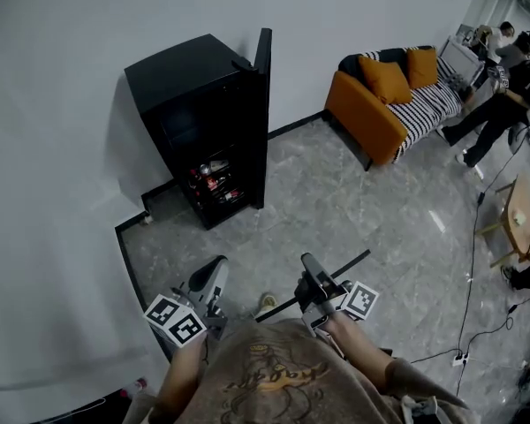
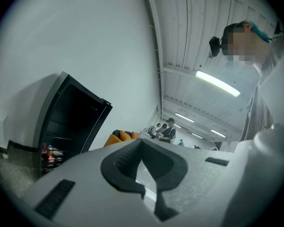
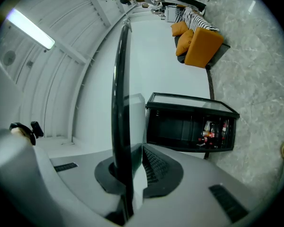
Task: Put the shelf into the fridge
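The black fridge (image 1: 203, 122) stands against the white wall with its door (image 1: 263, 104) swung open; bottles sit on its lower levels. The shelf (image 1: 336, 275), a thin glass pane with a dark rim, shows edge-on low in the head view. My right gripper (image 1: 311, 276) is shut on it; in the right gripper view the shelf (image 3: 121, 93) rises upright out of the gripper (image 3: 132, 162), with the fridge (image 3: 189, 126) beyond. My left gripper (image 1: 216, 272) is held close to my body, shut (image 2: 142, 148) and holding nothing, and points up toward the fridge (image 2: 66, 122).
An orange sofa (image 1: 384, 104) with striped cushions stands at the right along the wall. Several people (image 1: 503, 87) are at the far right, by a wooden table (image 1: 521, 215). Cables (image 1: 473, 307) run across the grey marble floor (image 1: 336, 210).
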Action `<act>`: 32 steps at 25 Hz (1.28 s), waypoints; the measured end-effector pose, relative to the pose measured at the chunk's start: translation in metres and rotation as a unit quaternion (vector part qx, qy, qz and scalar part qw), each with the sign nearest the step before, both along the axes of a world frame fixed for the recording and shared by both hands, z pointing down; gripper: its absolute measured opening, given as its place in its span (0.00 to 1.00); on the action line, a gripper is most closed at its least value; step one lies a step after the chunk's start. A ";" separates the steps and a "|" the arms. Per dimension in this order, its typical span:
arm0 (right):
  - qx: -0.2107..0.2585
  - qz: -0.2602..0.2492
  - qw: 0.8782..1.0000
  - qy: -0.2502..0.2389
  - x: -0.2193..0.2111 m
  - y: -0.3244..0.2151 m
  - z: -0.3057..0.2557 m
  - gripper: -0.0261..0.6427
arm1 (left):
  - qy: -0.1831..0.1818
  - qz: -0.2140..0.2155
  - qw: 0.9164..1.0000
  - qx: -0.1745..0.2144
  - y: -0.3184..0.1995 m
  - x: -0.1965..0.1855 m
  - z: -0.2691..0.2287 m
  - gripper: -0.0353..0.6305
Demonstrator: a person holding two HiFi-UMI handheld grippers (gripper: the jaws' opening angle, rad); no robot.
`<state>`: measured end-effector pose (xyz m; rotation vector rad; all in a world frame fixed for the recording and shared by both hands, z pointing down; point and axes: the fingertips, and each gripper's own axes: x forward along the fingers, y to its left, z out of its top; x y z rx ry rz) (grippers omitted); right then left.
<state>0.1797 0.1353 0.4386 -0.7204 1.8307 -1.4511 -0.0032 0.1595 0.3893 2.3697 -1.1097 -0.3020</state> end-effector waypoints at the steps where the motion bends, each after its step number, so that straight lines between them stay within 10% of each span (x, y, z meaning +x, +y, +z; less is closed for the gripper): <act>1: 0.003 -0.005 1.000 0.000 0.000 -0.008 -0.001 0.08 | 0.000 -0.002 1.000 0.002 -0.008 0.001 -0.001 0.06; 32: -0.005 -0.063 0.998 -0.005 -0.048 -0.151 0.031 0.08 | -0.013 -0.047 0.999 0.000 -0.123 -0.028 0.011 0.06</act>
